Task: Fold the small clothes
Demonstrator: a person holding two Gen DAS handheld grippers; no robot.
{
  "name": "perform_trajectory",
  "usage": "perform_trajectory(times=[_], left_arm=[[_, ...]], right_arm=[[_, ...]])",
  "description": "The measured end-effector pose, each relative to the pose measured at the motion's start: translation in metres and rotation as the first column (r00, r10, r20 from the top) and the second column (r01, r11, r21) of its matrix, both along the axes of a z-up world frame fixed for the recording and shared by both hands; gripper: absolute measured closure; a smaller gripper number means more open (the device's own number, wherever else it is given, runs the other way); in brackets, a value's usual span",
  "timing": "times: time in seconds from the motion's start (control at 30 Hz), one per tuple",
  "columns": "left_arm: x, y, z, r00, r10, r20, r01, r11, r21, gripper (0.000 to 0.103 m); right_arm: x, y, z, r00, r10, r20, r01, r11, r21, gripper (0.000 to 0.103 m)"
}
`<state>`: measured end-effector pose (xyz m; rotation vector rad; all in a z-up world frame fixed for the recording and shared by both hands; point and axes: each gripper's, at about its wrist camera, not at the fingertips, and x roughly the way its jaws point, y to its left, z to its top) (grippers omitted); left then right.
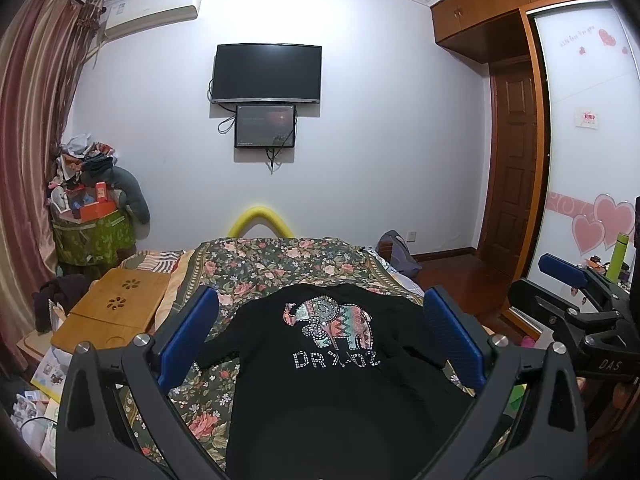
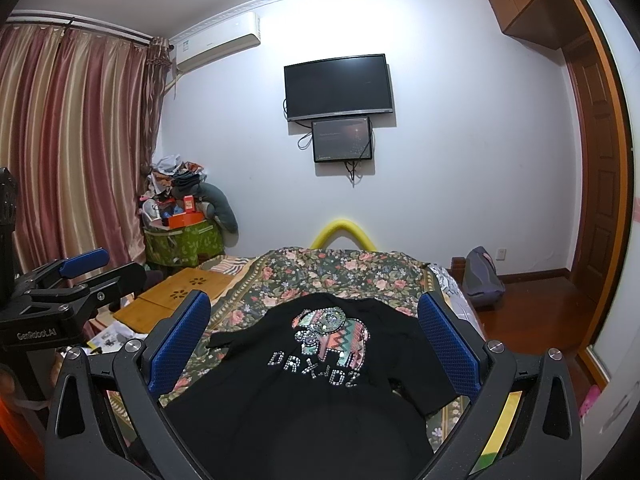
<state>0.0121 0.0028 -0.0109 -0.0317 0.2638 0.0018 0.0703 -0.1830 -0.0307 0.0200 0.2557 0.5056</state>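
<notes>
- The shirt (image 1: 332,364) lies spread flat on the bed (image 1: 260,268), print up, collar end far, hem nearest.
- Left gripper (image 1: 320,336) and right gripper (image 2: 316,340) hover above it, jaws released wide, grasping nothing.
- Judged next: pinch a sleeve (image 2: 228,340) at its cuff, one layer only, and fold inward, keeping the body unwrinkled.

A pale wall (image 1: 380,140) at the far end carries a black flat television (image 1: 267,73) above a smaller dark screen (image 1: 265,126). A white air conditioner (image 1: 152,10) hangs far left beside striped pink curtains (image 2: 72,140). A brown wooden door (image 1: 514,164) stands right; a floral bedspread (image 1: 272,264) covers the bed.
</notes>
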Motion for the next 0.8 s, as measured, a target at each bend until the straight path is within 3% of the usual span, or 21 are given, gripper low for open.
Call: perform_trajectory(times=[0.8], left_arm=[[-0.0004, 0.0001, 0.0041, 1.000, -0.005, 0.002, 0.005, 1.000, 0.000, 0.000]], right_arm=[[0.0005, -0.0018, -0.0006, 1.000, -0.001, -0.003, 0.001, 1.000, 0.000, 0.000]])
